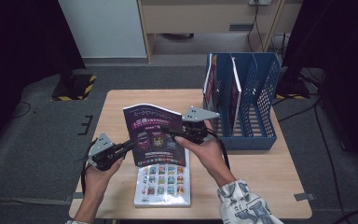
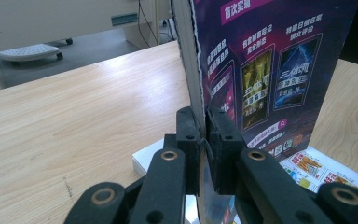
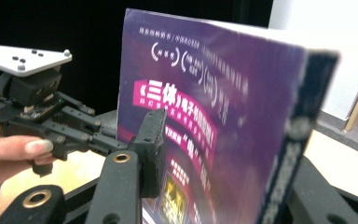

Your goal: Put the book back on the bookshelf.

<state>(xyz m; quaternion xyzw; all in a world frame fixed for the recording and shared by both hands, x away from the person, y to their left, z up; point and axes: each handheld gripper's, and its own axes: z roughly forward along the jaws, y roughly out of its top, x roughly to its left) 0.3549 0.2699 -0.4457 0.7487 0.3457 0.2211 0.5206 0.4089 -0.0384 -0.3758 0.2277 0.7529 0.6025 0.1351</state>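
At centre frame of the high view, the purple book (image 1: 154, 135) stands upright above the table (image 1: 121, 100), cover facing the person, held up between both grippers. Left gripper (image 1: 129, 145) has it by the lower left edge, and the left gripper view shows those jaws clamped tight on the book's edge (image 2: 196, 84), pages and cover pinched between the black pads. Over on the right, the right gripper (image 1: 173, 131) sits at the book's right side; in its own view the spine (image 3: 303, 121) stands between the jaws, the left pad (image 3: 151, 149) looks a touch off the cover, and I can't tell whether the far pad presses. Below the raised book, a white book (image 1: 163, 184) lies flat near the table's front edge. Upper right of the frame, a blue file rack (image 1: 256, 93) stands on the table with two books (image 1: 210, 84) upright in its left slots
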